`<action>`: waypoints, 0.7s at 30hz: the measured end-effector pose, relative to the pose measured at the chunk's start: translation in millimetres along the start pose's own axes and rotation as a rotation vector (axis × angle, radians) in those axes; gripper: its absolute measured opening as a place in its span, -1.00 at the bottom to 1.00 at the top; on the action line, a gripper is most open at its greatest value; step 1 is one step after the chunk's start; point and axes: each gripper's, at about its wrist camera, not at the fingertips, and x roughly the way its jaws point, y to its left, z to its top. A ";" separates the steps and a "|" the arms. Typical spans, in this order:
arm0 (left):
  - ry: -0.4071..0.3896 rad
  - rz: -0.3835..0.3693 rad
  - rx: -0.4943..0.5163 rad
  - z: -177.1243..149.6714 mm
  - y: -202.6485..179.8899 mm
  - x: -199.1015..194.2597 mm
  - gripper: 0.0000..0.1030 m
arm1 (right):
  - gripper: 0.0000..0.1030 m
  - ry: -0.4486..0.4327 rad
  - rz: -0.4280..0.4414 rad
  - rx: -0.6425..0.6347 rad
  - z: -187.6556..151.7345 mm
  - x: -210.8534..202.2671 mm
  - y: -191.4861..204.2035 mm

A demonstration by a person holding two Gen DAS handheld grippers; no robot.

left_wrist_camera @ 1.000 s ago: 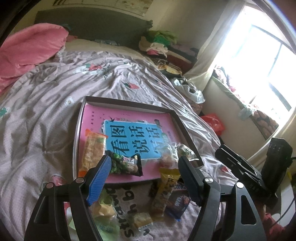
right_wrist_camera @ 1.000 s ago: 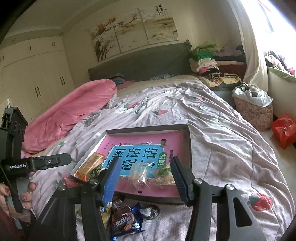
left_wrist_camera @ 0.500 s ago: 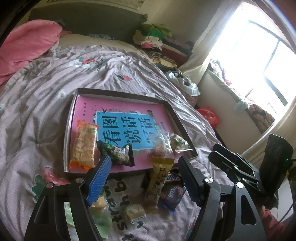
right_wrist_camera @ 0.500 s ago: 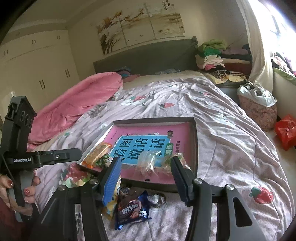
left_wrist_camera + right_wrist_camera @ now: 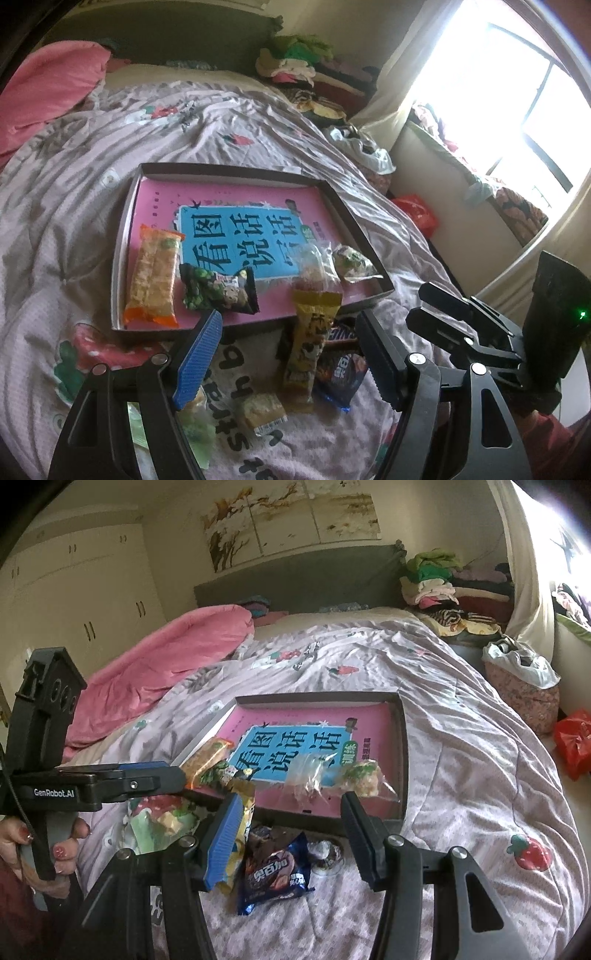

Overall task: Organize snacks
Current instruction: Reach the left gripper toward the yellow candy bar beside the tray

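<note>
A shallow box tray (image 5: 125,229) (image 5: 402,738) with a pink and blue book inside lies on the bed. In it are an orange cracker pack (image 5: 153,277), a dark green snack bag (image 5: 218,290), a clear bag (image 5: 308,775) and a green-white pack (image 5: 351,260). On the quilt in front lie a yellow pack (image 5: 308,350), a blue chocolate bag (image 5: 275,871) (image 5: 341,373), a small wrapped cake (image 5: 260,408) and green packs (image 5: 159,819). My left gripper (image 5: 290,354) is open above these loose snacks. My right gripper (image 5: 291,840) is open over the blue bag.
A pink duvet (image 5: 166,653) lies at the bed's far left. Folded clothes (image 5: 439,579) are piled by the headboard. A plastic bag (image 5: 521,664) and a red bag (image 5: 574,742) sit to the right of the bed. The window (image 5: 517,103) is bright.
Both grippers have pulled back toward the bed's near edge and tilted down, so the tray sits farther off and more loose snacks show. Both stay open and empty.
</note>
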 end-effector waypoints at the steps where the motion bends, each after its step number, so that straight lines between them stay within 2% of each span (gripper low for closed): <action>1: 0.008 0.001 0.005 -1.1 -0.8 1.7 0.48 | 0.07 0.005 0.002 -0.004 -1.0 0.4 0.9; 15: 0.069 0.020 0.048 -16.5 -6.0 25.2 0.48 | 0.07 0.102 0.003 -0.067 -17.7 11.9 14.0; 21: 0.094 0.020 0.053 -21.9 -5.9 36.6 0.33 | 0.07 0.137 -0.019 -0.115 -23.4 19.8 19.3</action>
